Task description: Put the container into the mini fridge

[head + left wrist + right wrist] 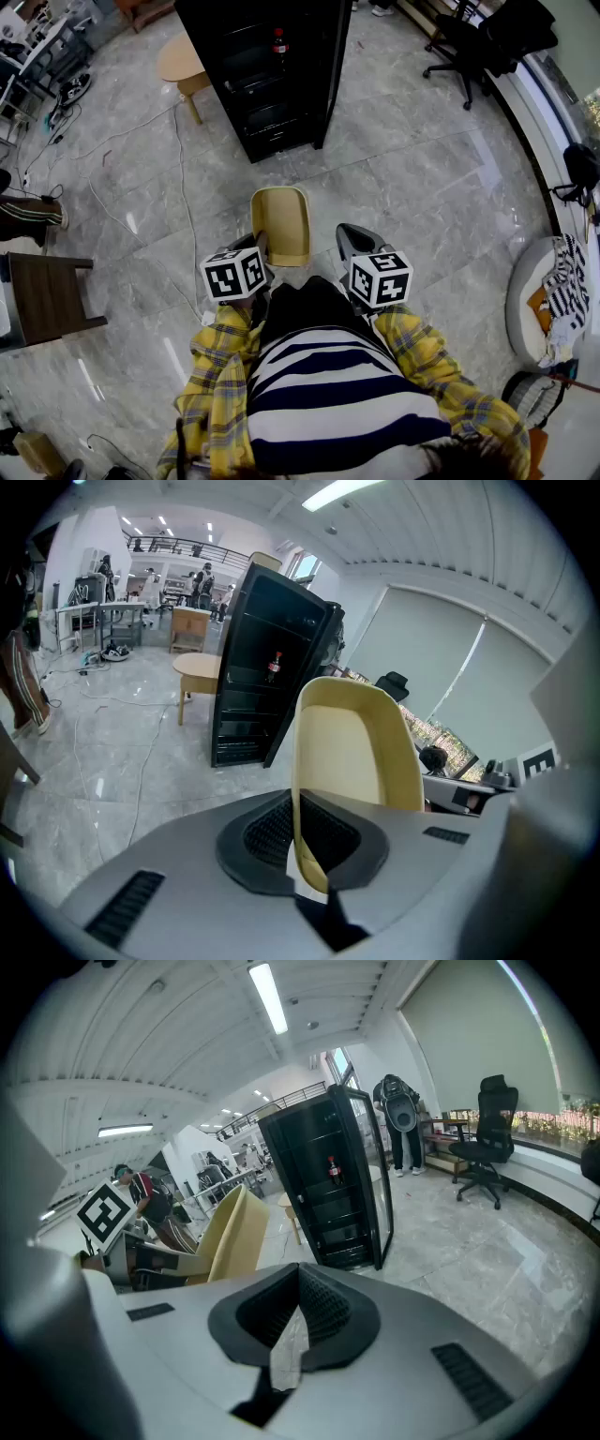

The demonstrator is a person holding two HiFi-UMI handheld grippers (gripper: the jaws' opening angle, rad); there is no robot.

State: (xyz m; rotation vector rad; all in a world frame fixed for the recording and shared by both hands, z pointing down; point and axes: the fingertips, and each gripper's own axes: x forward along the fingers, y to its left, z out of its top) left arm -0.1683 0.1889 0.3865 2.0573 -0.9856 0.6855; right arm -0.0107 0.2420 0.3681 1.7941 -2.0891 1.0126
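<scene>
The container [281, 225] was a pale yellow, shallow tub with rounded corners. It was empty and held on edge above the floor, well short of the black mini fridge [272, 66]. The left gripper's [302, 855] fingers were clenched on its thin wall, hiding the lower rim. The right gripper's [292, 1335] fingers were closed on nothing. Inside the fridge stood one bottle [275, 665]; its label was too small to read.

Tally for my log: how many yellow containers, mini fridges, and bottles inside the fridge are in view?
Container: 1
Fridge: 1
Bottle: 1
Total: 3
</scene>
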